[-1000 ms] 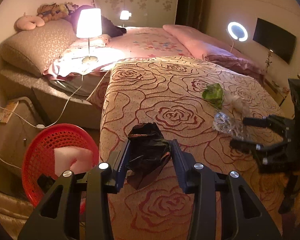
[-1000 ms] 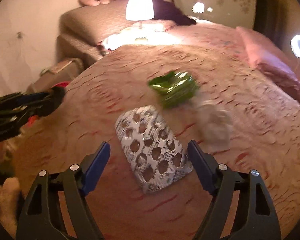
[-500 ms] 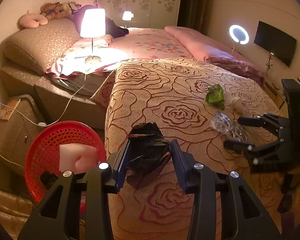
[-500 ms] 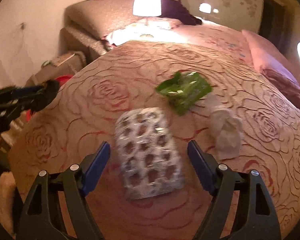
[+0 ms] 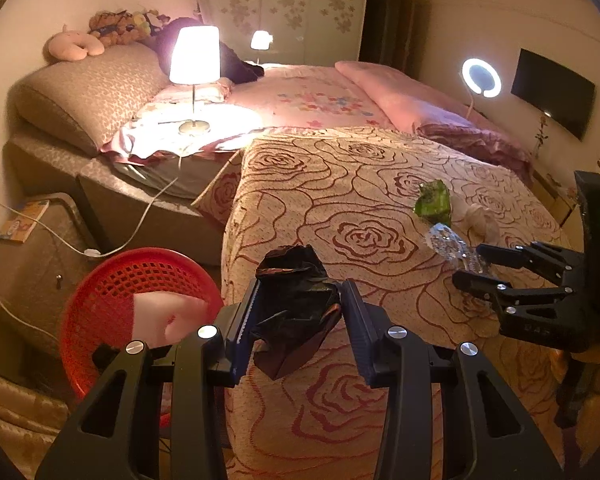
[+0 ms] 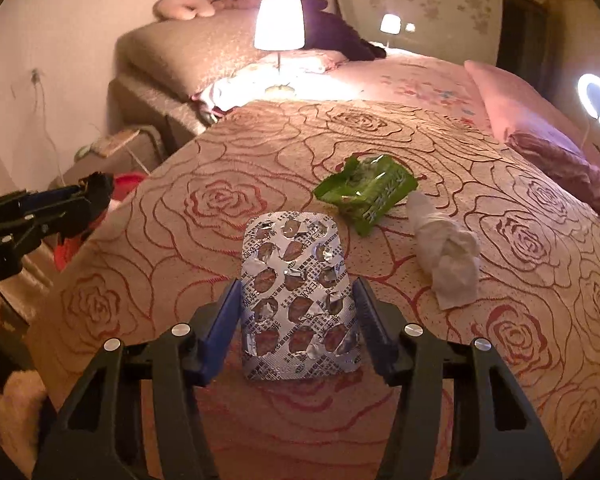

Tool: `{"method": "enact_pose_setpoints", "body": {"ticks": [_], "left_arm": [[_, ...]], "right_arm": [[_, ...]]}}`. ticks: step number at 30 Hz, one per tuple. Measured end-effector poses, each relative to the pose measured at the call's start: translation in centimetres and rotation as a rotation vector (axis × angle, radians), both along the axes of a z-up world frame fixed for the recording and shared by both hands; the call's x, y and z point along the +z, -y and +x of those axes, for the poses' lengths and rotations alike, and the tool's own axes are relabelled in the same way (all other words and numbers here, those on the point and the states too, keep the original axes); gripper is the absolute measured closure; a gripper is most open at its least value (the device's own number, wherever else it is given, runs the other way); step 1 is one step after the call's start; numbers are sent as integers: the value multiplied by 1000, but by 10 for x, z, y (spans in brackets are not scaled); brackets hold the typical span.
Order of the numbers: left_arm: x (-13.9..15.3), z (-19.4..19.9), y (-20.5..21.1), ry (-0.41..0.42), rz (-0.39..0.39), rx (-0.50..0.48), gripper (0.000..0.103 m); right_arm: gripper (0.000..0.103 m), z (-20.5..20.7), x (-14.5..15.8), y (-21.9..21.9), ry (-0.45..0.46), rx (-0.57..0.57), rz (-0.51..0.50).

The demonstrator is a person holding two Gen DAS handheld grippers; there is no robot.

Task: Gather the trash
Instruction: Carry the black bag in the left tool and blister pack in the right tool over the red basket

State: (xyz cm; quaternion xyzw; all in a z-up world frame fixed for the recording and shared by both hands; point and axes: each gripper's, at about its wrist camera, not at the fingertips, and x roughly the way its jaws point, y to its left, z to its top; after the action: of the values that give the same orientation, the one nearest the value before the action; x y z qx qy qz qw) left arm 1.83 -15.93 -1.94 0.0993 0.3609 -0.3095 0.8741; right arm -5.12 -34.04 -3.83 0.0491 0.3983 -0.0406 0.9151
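Bed (image 6: 500, 220) | left hand-held gripper (image 5: 298, 312) clamped black wrapper (image 5: 296, 304) | right hand-held gripper (image 6: 296, 308) closing around blister pack (image 6: 296, 300); next: basket (image 5: 112, 292).

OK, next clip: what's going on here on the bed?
A person with two handheld grippers is clearing trash off a rose-patterned bedspread. The left gripper holds a crumpled black bag near the bed's edge, above a red basket on the floor. The right gripper is closing around an empty foil blister pack. A green wrapper and a white tissue lie on the spread.
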Motion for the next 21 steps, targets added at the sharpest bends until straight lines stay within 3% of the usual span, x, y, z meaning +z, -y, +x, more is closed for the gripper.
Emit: {"method": "enact_pose_setpoints", "body": {"ticks": [21], "left_arm": [[20, 15, -52, 35, -43, 130, 64]], "right_arm": [[48, -11, 38, -7, 83, -87, 16]]}}
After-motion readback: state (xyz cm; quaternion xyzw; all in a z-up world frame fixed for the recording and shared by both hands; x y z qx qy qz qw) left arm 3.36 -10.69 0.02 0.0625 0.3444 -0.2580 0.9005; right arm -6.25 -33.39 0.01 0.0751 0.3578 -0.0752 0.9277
